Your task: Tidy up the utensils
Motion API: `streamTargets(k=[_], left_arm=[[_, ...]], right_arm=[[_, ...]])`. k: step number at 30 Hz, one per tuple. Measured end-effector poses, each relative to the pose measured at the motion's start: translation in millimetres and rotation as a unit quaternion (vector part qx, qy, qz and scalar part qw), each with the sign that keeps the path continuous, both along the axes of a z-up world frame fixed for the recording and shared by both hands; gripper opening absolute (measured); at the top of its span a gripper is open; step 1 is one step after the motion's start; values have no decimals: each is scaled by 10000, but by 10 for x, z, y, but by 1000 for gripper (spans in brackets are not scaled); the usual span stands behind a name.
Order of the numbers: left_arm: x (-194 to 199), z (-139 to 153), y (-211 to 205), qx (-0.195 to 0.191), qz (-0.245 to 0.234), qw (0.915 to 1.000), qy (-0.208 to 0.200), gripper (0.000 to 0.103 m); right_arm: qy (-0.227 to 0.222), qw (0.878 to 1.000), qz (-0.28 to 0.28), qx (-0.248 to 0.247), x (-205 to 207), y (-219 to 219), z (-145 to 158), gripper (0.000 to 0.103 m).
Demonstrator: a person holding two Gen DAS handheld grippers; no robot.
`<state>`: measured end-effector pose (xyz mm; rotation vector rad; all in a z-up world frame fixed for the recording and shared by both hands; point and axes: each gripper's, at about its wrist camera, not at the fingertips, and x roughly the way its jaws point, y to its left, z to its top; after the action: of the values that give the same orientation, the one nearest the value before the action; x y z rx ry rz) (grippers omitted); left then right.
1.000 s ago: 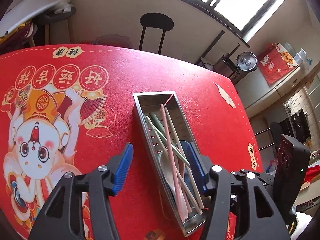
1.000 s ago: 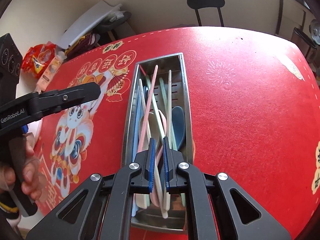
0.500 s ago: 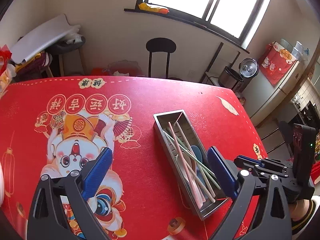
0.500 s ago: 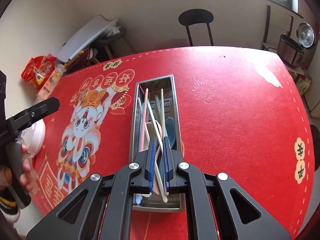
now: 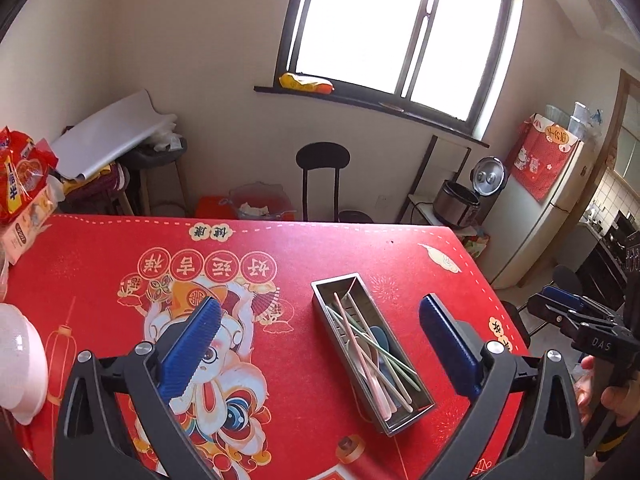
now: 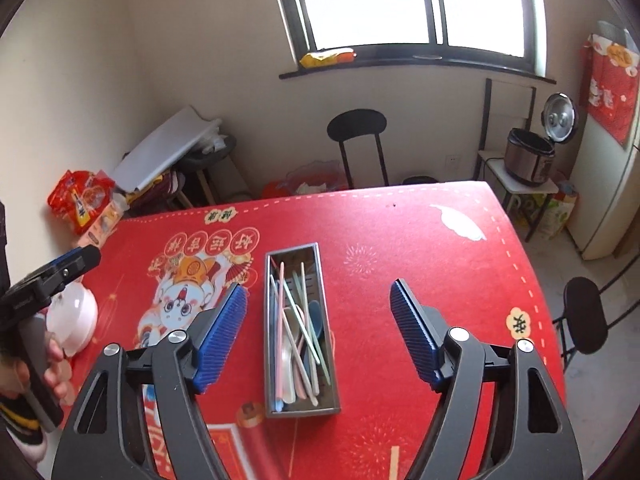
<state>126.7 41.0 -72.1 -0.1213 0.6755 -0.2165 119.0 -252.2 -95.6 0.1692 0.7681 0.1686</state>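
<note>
From our left wrist view, our left claw (image 5: pixel 320 346) hangs with its blue pads spread wide and holding nothing; the steel utensil tray (image 5: pixel 404 416) lies on the red table (image 5: pixel 360 248) between the pads, chopsticks (image 5: pixel 362 354) and spoons (image 5: pixel 380 336) inside it; a white bowl (image 5: pixel 18 364) sits well left of the tray.

From our right wrist view, our right claw (image 6: pixel 316 332) is likewise wide apart and empty; the tray (image 6: pixel 302 410) lies below it, between its pads; the left claw (image 6: pixel 60 270) shows far left of the tray.
</note>
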Motion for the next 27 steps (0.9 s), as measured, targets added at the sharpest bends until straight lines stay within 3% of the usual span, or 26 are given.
streamTargets(k=[2,8,14,27], left_arm=[[-99,129,-16,110,87,9997,-175,97],[-380,470,-48,6,3,9982,-598,97],[-614,671,-134,191,116,9954,-929,97],[-767,556,-257,566,181,9929,-1027,97]], right_arm=[[-130,9998,-130,2,-109,-18,161,88],[-728,9955,-578,-171,-475,9,565,88],[-817,9916,-974,-245,-683,44,686,88],[-1053,9841,-1231,-727,-921,227,629,88]])
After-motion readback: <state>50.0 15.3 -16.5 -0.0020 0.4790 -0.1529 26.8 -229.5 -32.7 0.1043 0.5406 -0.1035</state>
